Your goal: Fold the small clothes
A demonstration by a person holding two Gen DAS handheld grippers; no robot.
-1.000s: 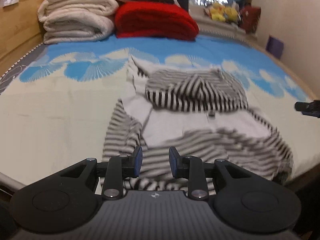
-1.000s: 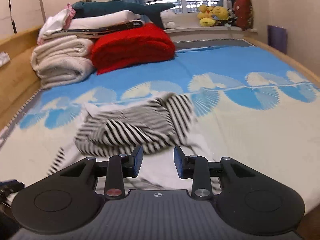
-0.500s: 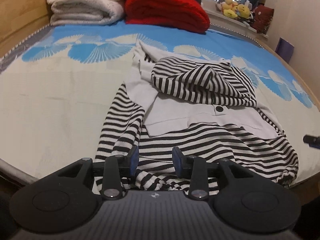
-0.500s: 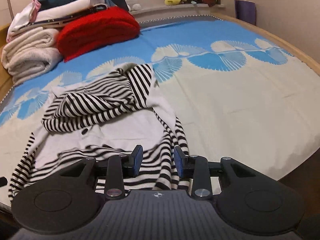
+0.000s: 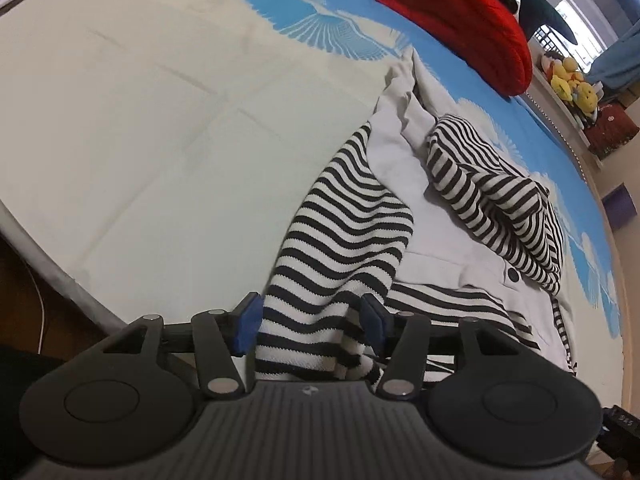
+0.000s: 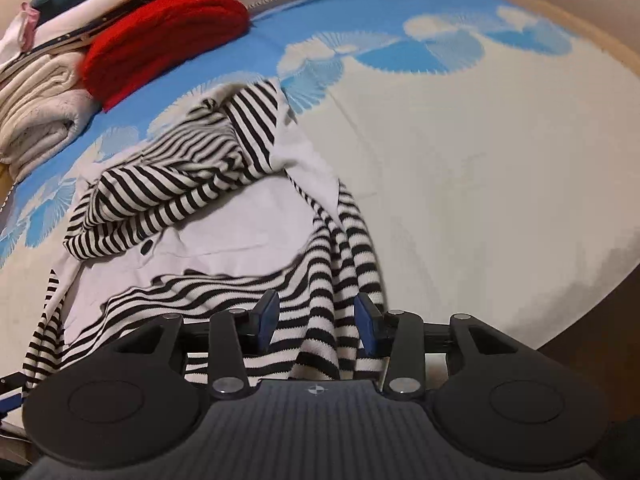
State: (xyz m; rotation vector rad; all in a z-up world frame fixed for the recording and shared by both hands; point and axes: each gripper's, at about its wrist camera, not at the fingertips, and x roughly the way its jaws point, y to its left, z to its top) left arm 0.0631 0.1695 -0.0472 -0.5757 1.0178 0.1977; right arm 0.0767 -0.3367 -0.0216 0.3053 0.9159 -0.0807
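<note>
A small black-and-white striped garment with a plain white panel point(image 5: 440, 240) point(image 6: 224, 236) lies crumpled on the bed near its front edge. My left gripper point(image 5: 310, 326) hangs over the garment's left striped sleeve; its jaws are opening, the sleeve cloth lies between them, and the blue pads do not press on it. My right gripper point(image 6: 318, 322) hovers over the right striped sleeve at the hem; its jaws are opening too, with striped cloth between the pads and a gap on each side.
The cream and blue bedspread point(image 5: 160, 120) point(image 6: 480, 160) spreads out on both sides. A red folded blanket point(image 5: 460, 20) point(image 6: 160, 40), cream towels point(image 6: 36, 120) and plush toys point(image 5: 572, 84) sit at the far end. The bed's front edge point(image 5: 48, 264) is close below.
Both grippers have dropped toward the bed's front edge and rolled, each coming over a striped sleeve. Both pairs of jaws stand wider than before, the left much wider.
</note>
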